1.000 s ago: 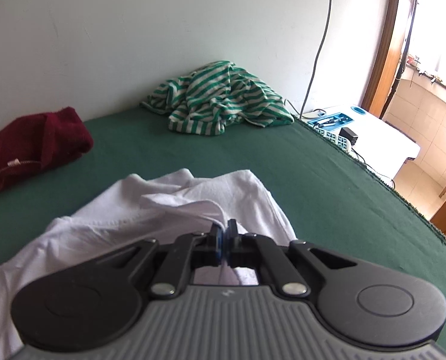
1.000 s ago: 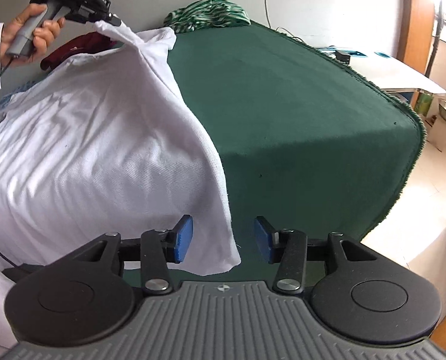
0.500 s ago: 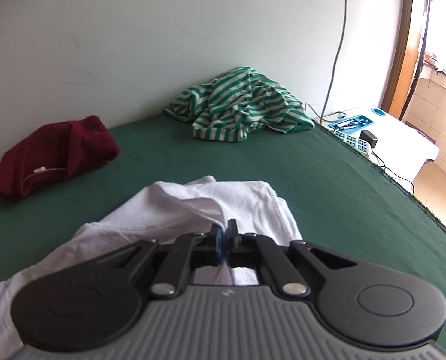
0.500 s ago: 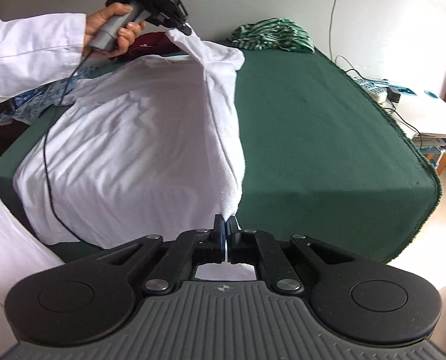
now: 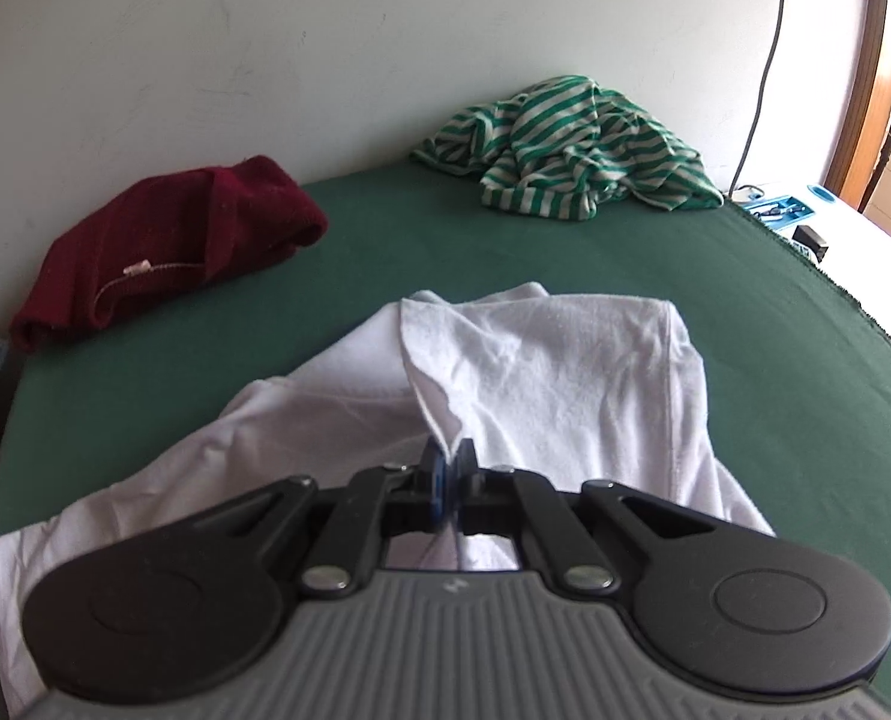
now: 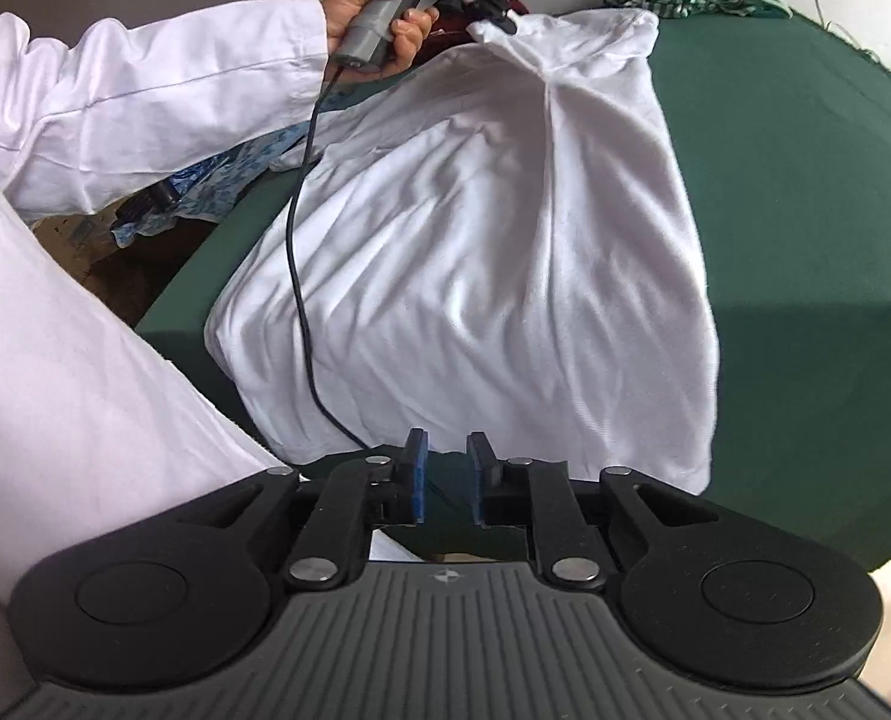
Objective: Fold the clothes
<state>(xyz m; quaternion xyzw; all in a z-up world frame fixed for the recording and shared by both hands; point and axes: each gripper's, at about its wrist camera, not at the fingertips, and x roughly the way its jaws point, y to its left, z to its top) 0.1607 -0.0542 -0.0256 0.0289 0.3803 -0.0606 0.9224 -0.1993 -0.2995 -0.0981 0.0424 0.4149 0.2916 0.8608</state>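
The left tool (image 5: 448, 468) is pinched tight on a fold of the white T-shirt (image 6: 505, 252), near one of its upper corners. It holds that part up off the table (image 5: 355, 252). The right tool (image 6: 445, 474) has its two blue pads apart, with nothing between them. It hangs just by the bottom edge of the T-shirt, at the near edge of the table.

The T-shirt lies spread over the near left corner of the table, and its lower part hangs over the edge. It is full of wrinkles. A red garment (image 5: 169, 234) sits in a lump at the far left, by the wall. A green striped shirt (image 5: 571, 150) is bunched up in the far right corner.

Only one tool has hold of the T-shirt. If the left tool pulls more, the loose bottom could slide off the table edge or bunch up crooked. The black cable (image 6: 298, 276) of the left tool lies across the T-shirt and could catch in a fold.
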